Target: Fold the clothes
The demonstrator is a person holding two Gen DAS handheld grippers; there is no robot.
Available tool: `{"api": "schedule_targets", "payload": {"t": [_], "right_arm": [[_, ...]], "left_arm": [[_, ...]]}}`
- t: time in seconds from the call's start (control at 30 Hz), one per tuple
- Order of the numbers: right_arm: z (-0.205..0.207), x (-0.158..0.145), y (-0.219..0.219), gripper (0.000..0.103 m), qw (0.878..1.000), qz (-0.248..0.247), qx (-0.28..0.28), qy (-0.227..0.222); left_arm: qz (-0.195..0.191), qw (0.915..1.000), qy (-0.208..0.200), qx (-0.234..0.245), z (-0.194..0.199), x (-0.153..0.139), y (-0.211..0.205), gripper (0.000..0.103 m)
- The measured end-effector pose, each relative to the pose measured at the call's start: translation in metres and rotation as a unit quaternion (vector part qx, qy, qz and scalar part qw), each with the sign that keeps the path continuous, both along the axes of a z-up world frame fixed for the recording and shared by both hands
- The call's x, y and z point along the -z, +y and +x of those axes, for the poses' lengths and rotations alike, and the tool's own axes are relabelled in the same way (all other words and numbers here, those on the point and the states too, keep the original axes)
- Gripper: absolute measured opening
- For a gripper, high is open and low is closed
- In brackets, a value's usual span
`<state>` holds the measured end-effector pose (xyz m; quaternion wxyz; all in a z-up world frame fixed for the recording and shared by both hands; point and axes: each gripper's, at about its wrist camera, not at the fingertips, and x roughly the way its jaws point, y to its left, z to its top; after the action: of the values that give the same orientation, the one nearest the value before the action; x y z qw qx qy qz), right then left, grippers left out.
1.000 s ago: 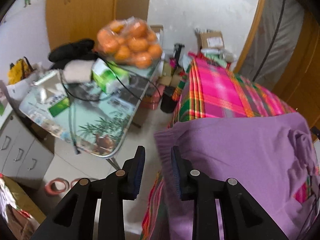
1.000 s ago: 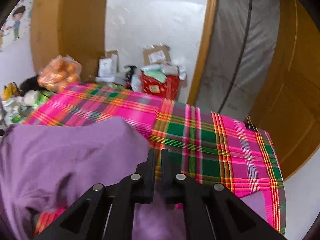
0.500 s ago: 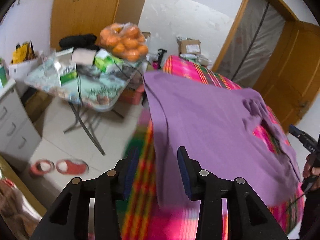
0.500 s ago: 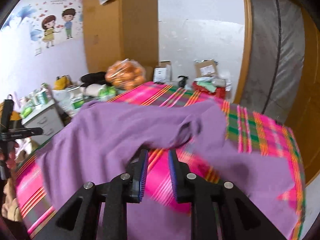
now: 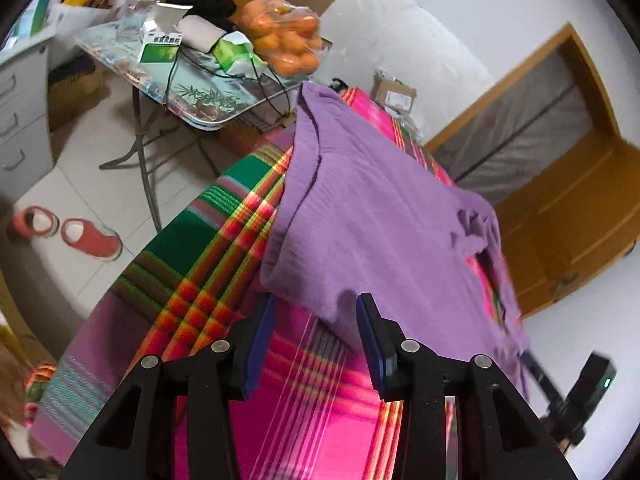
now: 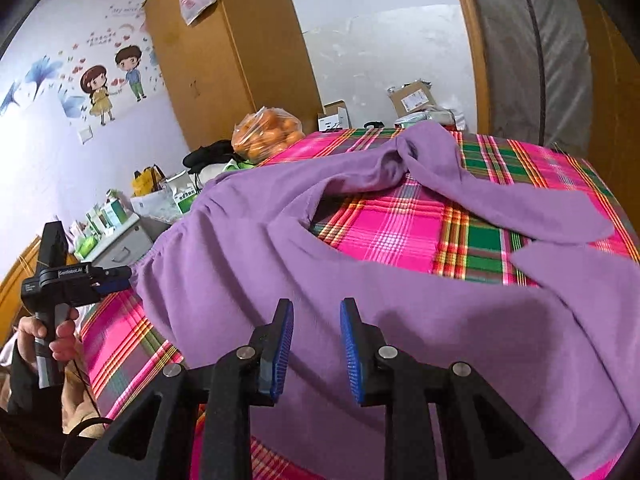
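Note:
A purple long-sleeved garment [image 5: 380, 220] lies spread over the bright plaid cloth [image 5: 208, 272] on the bed. In the left wrist view my left gripper [image 5: 316, 308] stands open at the garment's near hem; the hem droops toward the gap, but the pads are clear of it. In the right wrist view my right gripper [image 6: 316, 312] is open just above the purple garment [image 6: 260, 248], with nothing pinched. One sleeve [image 6: 540, 208] runs across the plaid cloth [image 6: 400, 232] at the far right. A hand [image 6: 60, 336] holds the left gripper [image 6: 120, 274] at the left edge.
A folding table [image 5: 200, 96] beside the bed carries a bag of oranges [image 5: 284, 36], boxes and cables. Red slippers [image 5: 90, 240] lie on the tiled floor near a white drawer cabinet [image 5: 20, 120]. Cardboard boxes [image 6: 412, 98] stand beyond the bed's far end.
The right jaws, nearly shut a second ago, have parted, and the left jaws stand wider. Both grippers have drawn back to the bed's near side, and the garment lies spread out.

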<state>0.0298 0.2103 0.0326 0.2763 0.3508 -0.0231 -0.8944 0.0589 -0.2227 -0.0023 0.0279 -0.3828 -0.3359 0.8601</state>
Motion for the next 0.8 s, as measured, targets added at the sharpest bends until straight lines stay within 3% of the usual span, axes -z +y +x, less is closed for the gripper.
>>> {"api": "schedule_targets", "payload": {"t": [0.07, 0.1, 0.13, 0.17, 0.33, 0.5, 0.67, 0.73, 0.8], "right_arm": [[-0.001, 0.002, 0.001, 0.025, 1.0, -0.003, 0.002, -0.003], [-0.001, 0.002, 0.002, 0.025, 1.0, -0.005, 0.003, -0.004], [-0.002, 0.003, 0.002, 0.025, 1.0, -0.007, 0.004, -0.005], [-0.002, 0.004, 0.003, 0.025, 1.0, -0.009, 0.006, -0.006], [-0.002, 0.003, 0.0, 0.025, 1.0, -0.009, 0.004, -0.006], [0.0, 0.0, -0.004, 0.025, 1.0, -0.004, -0.001, 0.0], [0.002, 0.009, -0.007, 0.025, 1.0, 0.008, -0.009, -0.013], [0.002, 0.013, -0.008, 0.025, 1.0, 0.016, -0.012, -0.02], [0.005, 0.014, -0.01, 0.025, 0.999, 0.024, -0.018, -0.021]], "left_arm": [[0.004, 0.9999, -0.007, -0.013, -0.007, 0.001, 0.0, 0.041], [0.006, 0.9997, -0.012, -0.02, -0.011, 0.001, 0.0, 0.035], [0.007, 0.9995, -0.016, -0.027, -0.014, 0.002, 0.0, 0.015], [0.005, 0.9993, -0.023, -0.03, -0.018, 0.004, 0.0, 0.011], [-0.018, 0.9982, 0.007, -0.057, -0.014, -0.016, -0.015, 0.009], [-0.038, 0.993, 0.033, -0.106, 0.009, -0.032, -0.057, 0.008], [-0.035, 0.9954, -0.019, -0.088, 0.011, 0.0, -0.071, 0.009], [-0.051, 0.9954, -0.017, -0.079, 0.01, 0.001, -0.066, 0.009], [-0.042, 0.996, -0.015, -0.078, 0.009, 0.0, -0.069, 0.009]]}}
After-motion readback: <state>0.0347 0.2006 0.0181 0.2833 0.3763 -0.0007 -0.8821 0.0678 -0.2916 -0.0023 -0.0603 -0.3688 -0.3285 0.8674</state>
